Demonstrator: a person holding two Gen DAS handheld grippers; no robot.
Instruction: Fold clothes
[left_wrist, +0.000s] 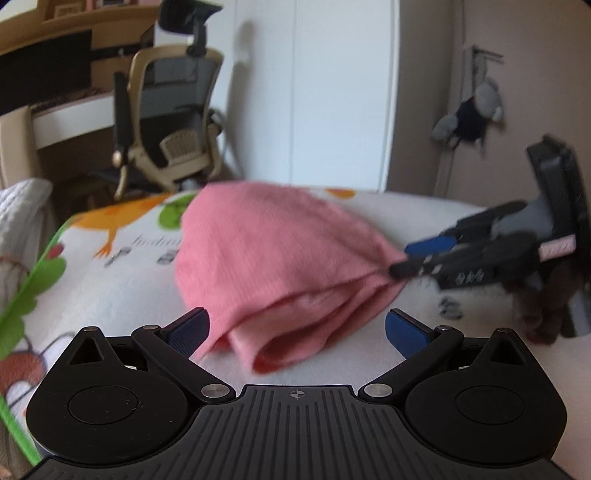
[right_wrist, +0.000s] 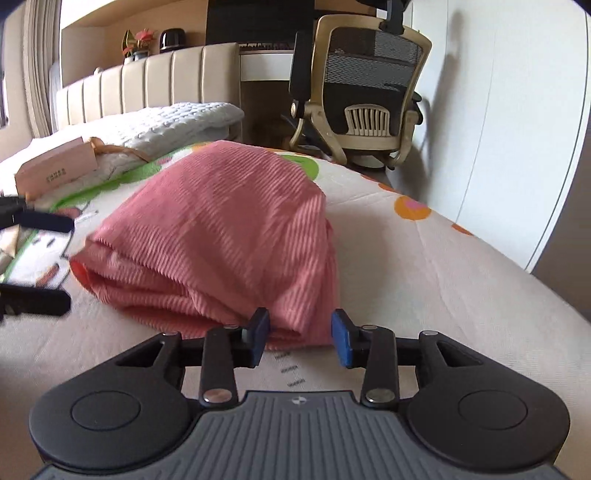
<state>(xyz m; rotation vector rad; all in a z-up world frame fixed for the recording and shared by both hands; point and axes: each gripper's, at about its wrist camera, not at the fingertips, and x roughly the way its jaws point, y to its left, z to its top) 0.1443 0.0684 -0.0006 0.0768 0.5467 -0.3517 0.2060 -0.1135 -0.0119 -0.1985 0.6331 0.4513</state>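
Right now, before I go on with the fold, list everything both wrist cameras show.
Pink garment: one, pink ribbed, folded in layers mid-bed.
Bedspread: one, white with orange and green prints, under the garment.
Quilted blanket: one, white, toward the headboard.
Box: one, pale pink, beside the blanket.
Office chair: one, beige and black, past the bed.
Soft toy: one, grey and dark, hanging on the wall.
Left gripper: black, blue pads, open at the garment's near edge.
Right gripper: black, blue pads, open around a corner.

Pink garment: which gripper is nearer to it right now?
Right. The right gripper has its open fingers straddling the near corner of the pink garment. The left gripper, wide open, sits just short of its folded edge, apparently not touching.
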